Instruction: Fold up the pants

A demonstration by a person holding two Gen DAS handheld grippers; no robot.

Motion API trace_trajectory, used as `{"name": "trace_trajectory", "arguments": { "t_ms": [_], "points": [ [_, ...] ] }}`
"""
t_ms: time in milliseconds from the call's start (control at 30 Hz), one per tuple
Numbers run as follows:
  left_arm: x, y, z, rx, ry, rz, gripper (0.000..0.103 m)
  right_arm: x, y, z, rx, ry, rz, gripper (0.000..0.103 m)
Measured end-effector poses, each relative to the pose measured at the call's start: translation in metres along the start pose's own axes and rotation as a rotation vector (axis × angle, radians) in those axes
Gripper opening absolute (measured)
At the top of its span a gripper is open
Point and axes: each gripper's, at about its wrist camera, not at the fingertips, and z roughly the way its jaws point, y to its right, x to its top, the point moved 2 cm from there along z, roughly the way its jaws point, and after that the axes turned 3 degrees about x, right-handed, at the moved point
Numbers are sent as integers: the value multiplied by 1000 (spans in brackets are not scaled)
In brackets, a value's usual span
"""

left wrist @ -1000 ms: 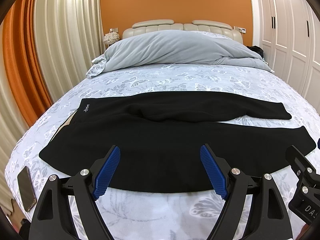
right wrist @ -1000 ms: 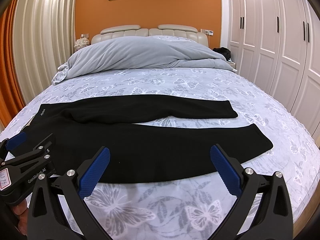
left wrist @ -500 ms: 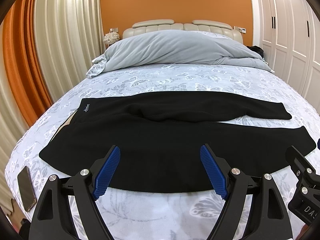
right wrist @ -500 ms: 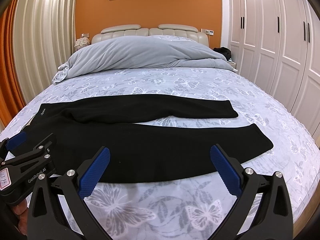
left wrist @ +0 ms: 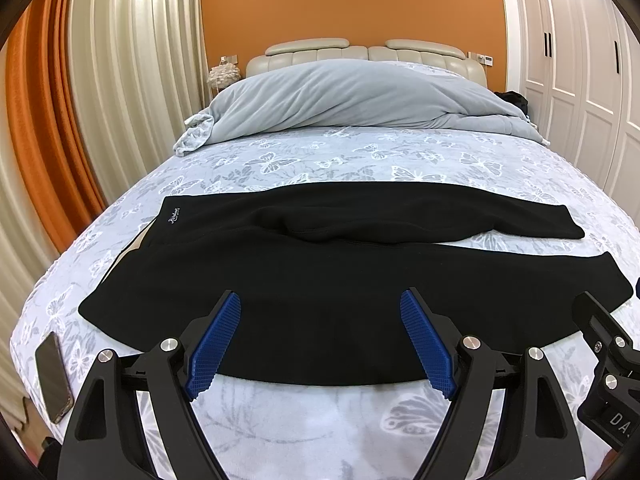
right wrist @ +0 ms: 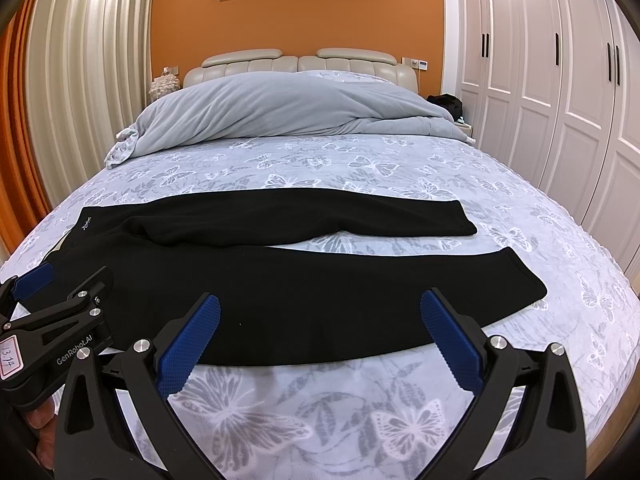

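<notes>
A: Where are we with the black pants?

B: Nothing is folded yet. They lie flat across the bed, waistband left, the two legs splayed apart toward the right.

A: And the tools?

B: The left tool and the right tool are both spread wide, holding nothing, hovering near the closer leg's edge.

A: Next?

B: Probably pinch that near edge, waist end and cuff end, then carry it over onto the far leg. The bunched crotch may need smoothing.

Even, soft room light is filling both views, sharp throughout. Fisheye distortion is bending the curtains and wardrobe; dark vignetting is cutting the corners.
</notes>
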Motion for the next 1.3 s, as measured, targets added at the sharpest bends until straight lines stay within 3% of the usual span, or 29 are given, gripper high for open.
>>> {"name": "trace_trajectory", "arguments": {
  "t_ms": [233,400,533,667,800,867,933,1067,1167,1233,1300],
  "points": [
    [0,0,0,-2,-4,-1,80,0,-1,-1,2,0,1,98],
    [2,-12,12,-72,-79,-26,85,2,6,8,19,-43,25,98],
    [23,-38,33,-167,-183,-68,86,27,40,19,19,-85,44,98],
    [56,-81,65,-116,-188,-90,88,62,96,61,49,-141,42,98],
    [89,-143,146,-29,-276,-133,88,88,158,136,97,-222,69,98],
    [100,-174,185,20,-321,-174,88,99,190,181,64,-249,98,98],
    [110,-216,230,94,-349,-249,88,109,224,223,43,-262,175,98],
    [123,-277,303,129,-421,-404,88,117,265,290,35,-294,313,98],
    [119,-304,349,120,-500,-504,88,112,277,338,62,-381,375,98],
    [112,-317,377,116,-565,-562,89,106,275,363,32,-429,355,98],
    [109,-324,390,164,-547,-594,91,104,263,372,-3,-425,283,98]
  ]
}}
